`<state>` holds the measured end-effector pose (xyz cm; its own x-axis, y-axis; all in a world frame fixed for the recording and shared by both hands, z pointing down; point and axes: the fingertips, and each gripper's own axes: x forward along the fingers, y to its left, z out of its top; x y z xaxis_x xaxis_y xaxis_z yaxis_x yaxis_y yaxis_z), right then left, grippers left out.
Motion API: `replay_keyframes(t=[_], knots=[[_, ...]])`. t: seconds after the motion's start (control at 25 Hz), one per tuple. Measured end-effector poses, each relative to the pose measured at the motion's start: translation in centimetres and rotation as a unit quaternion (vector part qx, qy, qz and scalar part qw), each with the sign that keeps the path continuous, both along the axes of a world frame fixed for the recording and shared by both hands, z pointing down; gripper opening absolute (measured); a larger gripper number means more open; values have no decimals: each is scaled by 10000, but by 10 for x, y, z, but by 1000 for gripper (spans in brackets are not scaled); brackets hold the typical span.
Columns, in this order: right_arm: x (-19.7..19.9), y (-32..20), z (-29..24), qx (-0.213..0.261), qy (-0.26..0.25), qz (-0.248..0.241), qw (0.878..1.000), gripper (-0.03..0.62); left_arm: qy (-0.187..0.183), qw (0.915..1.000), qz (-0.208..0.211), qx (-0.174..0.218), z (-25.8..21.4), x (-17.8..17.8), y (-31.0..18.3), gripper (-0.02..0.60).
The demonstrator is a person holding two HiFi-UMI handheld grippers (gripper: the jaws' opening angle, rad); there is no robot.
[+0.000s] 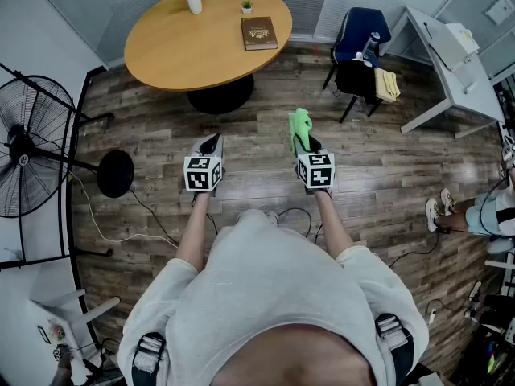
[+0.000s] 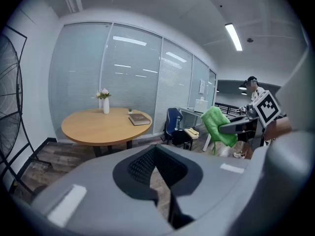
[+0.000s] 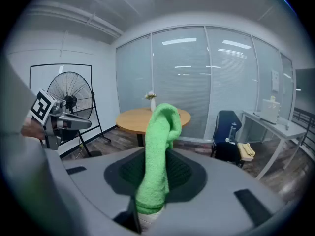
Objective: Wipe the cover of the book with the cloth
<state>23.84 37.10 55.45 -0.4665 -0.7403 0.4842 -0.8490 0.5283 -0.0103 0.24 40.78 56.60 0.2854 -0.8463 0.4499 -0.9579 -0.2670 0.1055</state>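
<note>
The person stands back from the round light-wood table (image 1: 177,47), well apart from it, both tools held out at waist height. The brown hardback book (image 1: 259,33) lies flat, cover up, on the table's far right part, straight ahead and about midway between the two tools' lines. The right gripper (image 1: 306,145) pinches a bright green fluffy cloth (image 1: 299,125) that stands up between its jaws. The left gripper (image 1: 212,141) has its jaws pressed together on nothing. I reckon a walk forward is needed, right side leading; the book's long axis is hard to judge from here.

Fluffy green terry cloth (image 3: 158,154), smooth wooden table (image 1: 185,47), matt wood-plank floor (image 1: 386,171)
</note>
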Motion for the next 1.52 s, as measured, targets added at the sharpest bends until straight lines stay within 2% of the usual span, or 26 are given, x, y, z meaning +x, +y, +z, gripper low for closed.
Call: replay_keyframes(t=[0.52, 0.76, 1.52], knots=[[3, 1, 8, -68, 28, -86, 9999, 98, 9, 10000, -43, -36, 5, 3, -1, 8], [11, 0, 7, -77, -149, -77, 9998, 98, -2, 10000, -74, -48, 6, 15, 0, 8], [36, -16, 25, -143, -121, -358, 9992, 98, -69, 9995, -274, -172, 25, 47, -6, 8]])
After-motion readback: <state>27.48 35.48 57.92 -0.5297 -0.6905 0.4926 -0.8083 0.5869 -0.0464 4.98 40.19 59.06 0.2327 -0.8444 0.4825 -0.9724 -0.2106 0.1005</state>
